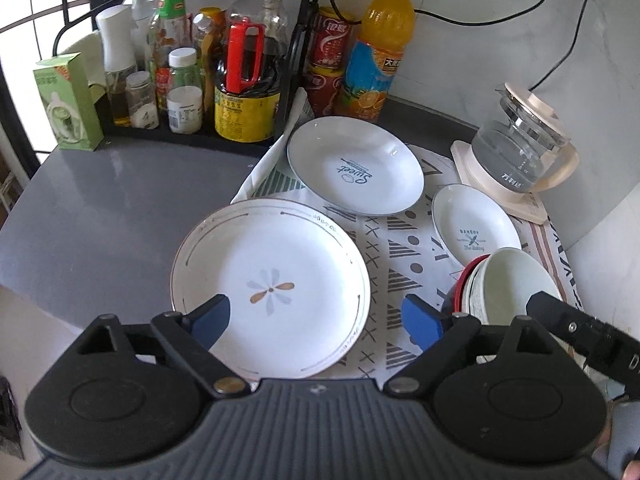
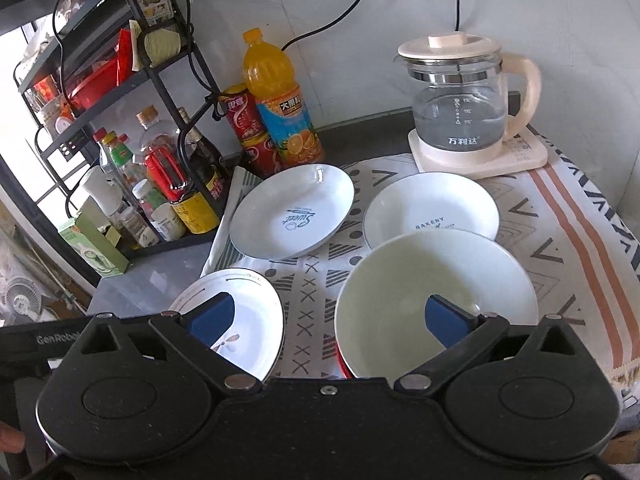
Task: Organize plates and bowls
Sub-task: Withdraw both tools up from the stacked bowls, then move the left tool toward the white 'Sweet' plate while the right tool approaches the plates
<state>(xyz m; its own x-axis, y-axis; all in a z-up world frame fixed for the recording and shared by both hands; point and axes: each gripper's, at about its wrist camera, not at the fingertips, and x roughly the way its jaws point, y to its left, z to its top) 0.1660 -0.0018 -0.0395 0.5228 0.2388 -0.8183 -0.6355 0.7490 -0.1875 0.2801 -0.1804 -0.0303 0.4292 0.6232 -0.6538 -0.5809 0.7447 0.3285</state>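
Note:
A flower-pattern plate (image 1: 272, 280) lies at the near left of the patterned cloth (image 1: 396, 248). A "Sweet" plate (image 1: 354, 164) lies behind it and a "Bakery" plate (image 1: 474, 226) to the right. Stacked bowls (image 1: 508, 280), white on top with a red one beneath, stand at the near right. My left gripper (image 1: 316, 322) is open and empty, over the flower plate's near right edge. My right gripper (image 2: 332, 320) is open and empty, its right finger over the top white bowl (image 2: 432, 300), its left finger over the flower plate (image 2: 248, 312).
A black rack (image 1: 192, 136) with bottles and jars stands at the back left. An orange juice bottle (image 1: 378, 52) and red cans (image 1: 330, 44) stand behind the plates. A glass kettle (image 2: 460, 108) on its base stands at the back right, with cords on the wall.

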